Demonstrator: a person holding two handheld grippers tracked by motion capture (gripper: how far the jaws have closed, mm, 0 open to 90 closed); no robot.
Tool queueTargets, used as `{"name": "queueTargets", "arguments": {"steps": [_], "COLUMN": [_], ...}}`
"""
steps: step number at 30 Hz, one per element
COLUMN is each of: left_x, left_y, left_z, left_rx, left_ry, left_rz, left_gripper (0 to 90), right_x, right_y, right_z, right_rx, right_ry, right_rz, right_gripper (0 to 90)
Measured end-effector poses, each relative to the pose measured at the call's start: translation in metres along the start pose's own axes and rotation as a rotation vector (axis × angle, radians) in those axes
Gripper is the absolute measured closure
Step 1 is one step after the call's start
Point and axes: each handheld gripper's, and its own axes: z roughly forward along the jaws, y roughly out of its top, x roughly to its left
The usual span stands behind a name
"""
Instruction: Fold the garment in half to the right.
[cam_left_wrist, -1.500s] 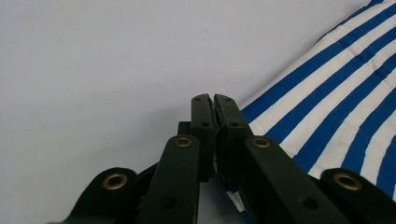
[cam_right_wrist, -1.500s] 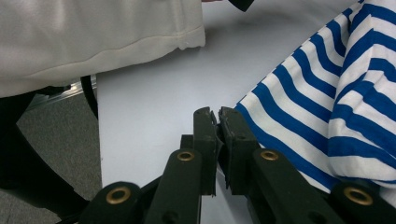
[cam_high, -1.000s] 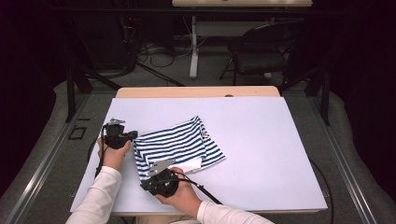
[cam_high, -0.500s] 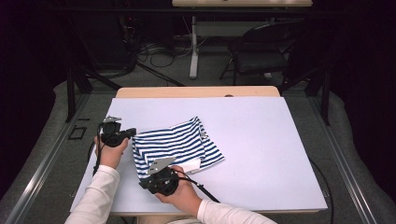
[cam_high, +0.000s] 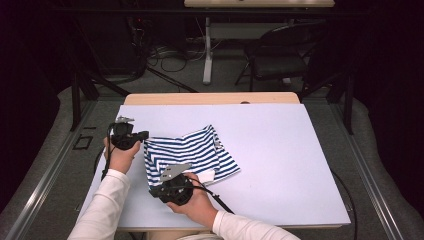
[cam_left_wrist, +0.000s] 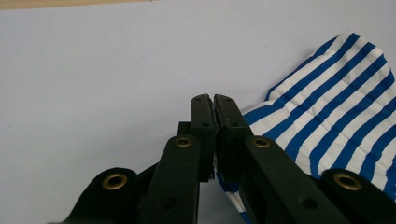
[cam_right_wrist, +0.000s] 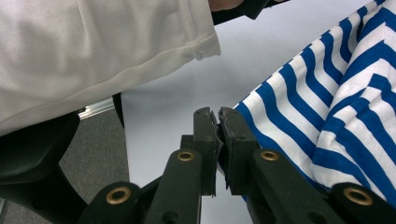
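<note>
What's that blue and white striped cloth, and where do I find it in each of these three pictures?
High view: the striped cloth lies left of centre on the white table, between the two grippers.
Left gripper view: it fills the right side, its edge pinched in the shut jaws.
Right gripper view: again at right, its edge pinched in the jaws.
Shared landmark: the white table.

No text, label, brand, number or sign can be read in these pictures. The striped cloth (cam_high: 190, 152) carries only blue and white stripes. A small white patch at its near edge is blank as far as one can see, and a small tag on its far side is too small to read. The black gripper bodies and the white table (cam_high: 280, 165) have no marking that is legible.
</note>
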Motion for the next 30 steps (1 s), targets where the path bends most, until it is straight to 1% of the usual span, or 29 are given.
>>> {"name": "queueTargets", "arguments": {"steps": [3,8,11,12,13,15,17,20,23,25,26,28,30], "left_x": [-0.002,-0.004,-0.005,-0.006,-0.006,-0.008,-0.011,-0.015,-0.020,-0.023,-0.024,-0.027,-0.031], "left_y": [0.007,0.017,0.024,0.026,0.028,0.032,0.036,0.041,0.046,0.050,0.052,0.056,0.060], "left_z": [-0.001,0.001,0.003,0.004,0.004,0.004,0.006,0.009,0.010,0.010,0.011,0.013,0.015], "left_rx": [0.005,0.022,0.032,0.029,0.030,0.033,0.030,0.034,0.037,0.035,0.036,0.037,0.039], "left_ry": [0.011,0.021,0.018,0.016,0.014,0.012,0.016,0.016,0.025,0.027,0.027,0.023,0.028], "left_rz": [0.011,0.014,0.008,-0.001,-0.001,-0.008,-0.014,-0.022,-0.014,-0.015,-0.008,-0.008,-0.004], "left_gripper": [87.5,87.5,87.5,87.5,87.5,87.4,87.5,87.4,87.4,87.5,87.4,87.4,87.4], "right_x": [-0.002,-0.004,-0.007,-0.008,-0.009,-0.011,-0.013,-0.014,-0.016,-0.018,-0.019,-0.021,-0.024], "right_y": [0.004,0.010,0.011,0.012,0.013,0.014,0.016,0.017,0.019,0.020,0.021,0.021,0.022], "right_z": [-0.003,-0.006,-0.010,-0.012,-0.014,-0.018,-0.022,-0.029,-0.036,-0.041,-0.043,-0.048,-0.053], "right_rx": [-0.011,-0.030,-0.044,-0.052,-0.059,-0.070,-0.080,-0.096,-0.119,-0.133,-0.138,-0.147,-0.159], "right_ry": [-0.002,-0.009,-0.018,-0.022,-0.022,-0.029,-0.029,-0.037,-0.044,-0.043,-0.044,-0.048,-0.053], "right_rz": [-0.002,0.002,0.010,0.012,0.019,0.018,0.029,0.032,0.035,0.044,0.048,0.051,0.056], "right_gripper": [85.8,85.8,85.8,85.8,85.8,85.8,85.9,85.9,85.9,85.9,85.8,85.9,85.9]}}
